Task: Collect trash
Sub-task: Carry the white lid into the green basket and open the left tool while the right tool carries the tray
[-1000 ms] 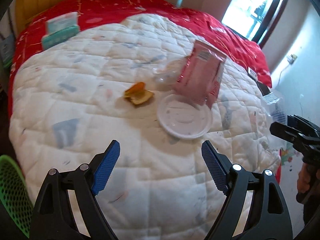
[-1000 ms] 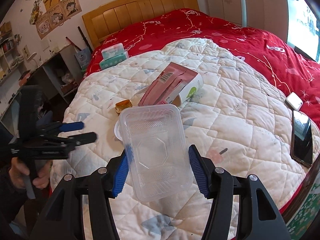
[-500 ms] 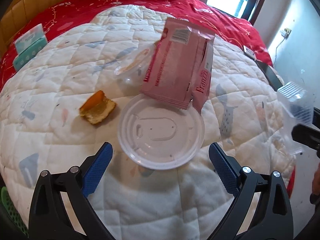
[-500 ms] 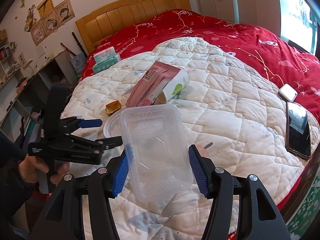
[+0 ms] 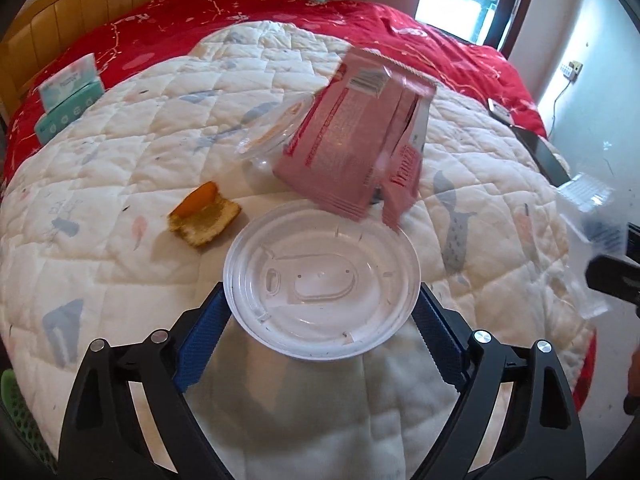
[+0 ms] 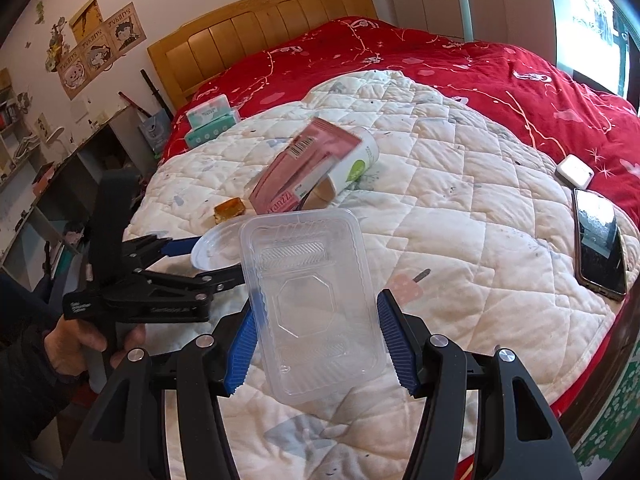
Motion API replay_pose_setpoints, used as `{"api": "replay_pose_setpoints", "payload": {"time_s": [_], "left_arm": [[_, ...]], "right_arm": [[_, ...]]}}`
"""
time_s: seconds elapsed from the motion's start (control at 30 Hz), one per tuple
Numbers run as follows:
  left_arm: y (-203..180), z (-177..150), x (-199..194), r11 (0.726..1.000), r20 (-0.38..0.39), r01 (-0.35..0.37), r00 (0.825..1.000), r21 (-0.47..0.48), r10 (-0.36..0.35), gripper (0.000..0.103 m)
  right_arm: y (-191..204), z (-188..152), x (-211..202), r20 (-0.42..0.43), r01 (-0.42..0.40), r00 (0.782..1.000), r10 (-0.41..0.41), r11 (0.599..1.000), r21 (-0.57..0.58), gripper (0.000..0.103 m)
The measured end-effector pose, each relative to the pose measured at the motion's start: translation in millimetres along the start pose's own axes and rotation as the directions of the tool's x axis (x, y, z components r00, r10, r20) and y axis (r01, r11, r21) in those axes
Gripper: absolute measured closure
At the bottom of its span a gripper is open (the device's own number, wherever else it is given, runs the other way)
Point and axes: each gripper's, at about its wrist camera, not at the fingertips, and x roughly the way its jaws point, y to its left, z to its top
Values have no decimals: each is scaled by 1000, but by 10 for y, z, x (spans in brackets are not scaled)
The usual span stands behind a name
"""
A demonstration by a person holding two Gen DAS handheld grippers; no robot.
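Observation:
A round white plastic lid (image 5: 322, 286) lies on the white quilt (image 5: 120, 152); it also shows in the right wrist view (image 6: 214, 246). My left gripper (image 5: 320, 332) is open, its blue pads on either side of the lid's near half. My right gripper (image 6: 318, 344) is shut on a clear plastic tray (image 6: 314, 292) and holds it above the quilt; the tray shows at the right edge of the left wrist view (image 5: 588, 216). A pink snack bag (image 5: 356, 140), a clear cup (image 5: 272, 132), a paper cup (image 6: 352, 164) and an orange food scrap (image 5: 202, 216) lie beyond the lid.
Tissue packs (image 5: 68, 96) sit at the far left on the red bedspread (image 5: 420, 28). A phone (image 6: 598, 240) and a small white case (image 6: 574, 170) lie at the bed's right edge. A green mesh basket (image 5: 12, 408) is low at left. A wooden headboard (image 6: 260, 32) stands behind.
My left gripper has moved forward and down until its open fingers straddle the round lid. My right gripper has kept hold of the clear tray and stayed about in place.

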Motion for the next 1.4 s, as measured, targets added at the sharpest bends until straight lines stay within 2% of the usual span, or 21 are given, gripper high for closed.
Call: {"api": "replay_pose_setpoints", "payload": {"time_s": [0.1, 0.33, 0.57, 0.67, 0.93, 1.07, 1.17, 1.4], "left_arm": [[86, -105, -200, 1000, 23, 7, 1000, -31, -7, 15], [436, -443, -784, 992, 87, -19, 996, -127, 30, 15], [939, -830, -1394, 964, 137, -102, 981, -246, 139, 15], [1213, -1032, -1634, 936, 139, -166, 966, -309, 217, 15], [1825, -1505, -2027, 853, 101, -270, 932, -447, 348, 15], [2137, -1751, -2107, 803, 56, -302, 922, -514, 383, 15], [2275, -1898, -2123, 775, 24, -331, 913, -538, 407, 15], [2538, -2107, -2156, 725, -23, -358, 904, -588, 427, 15]], "right_arm": [[103, -20, -34, 7, -15, 1000, 15, 1000, 1, 47], [410, -39, -56, 13, -59, 998, 59, 998, -17, 47], [880, -3, -7, 12, -126, 992, 127, 990, -61, 47], [1091, 12, 27, 7, -157, 987, 158, 984, -81, 47], [1605, 38, 165, -27, -221, 975, 220, 966, -133, 47], [1844, 42, 224, -46, -247, 969, 243, 956, -160, 47], [1972, 42, 275, -61, -262, 965, 255, 949, -176, 47], [2242, 46, 432, -95, -289, 957, 275, 935, -204, 47]]}}
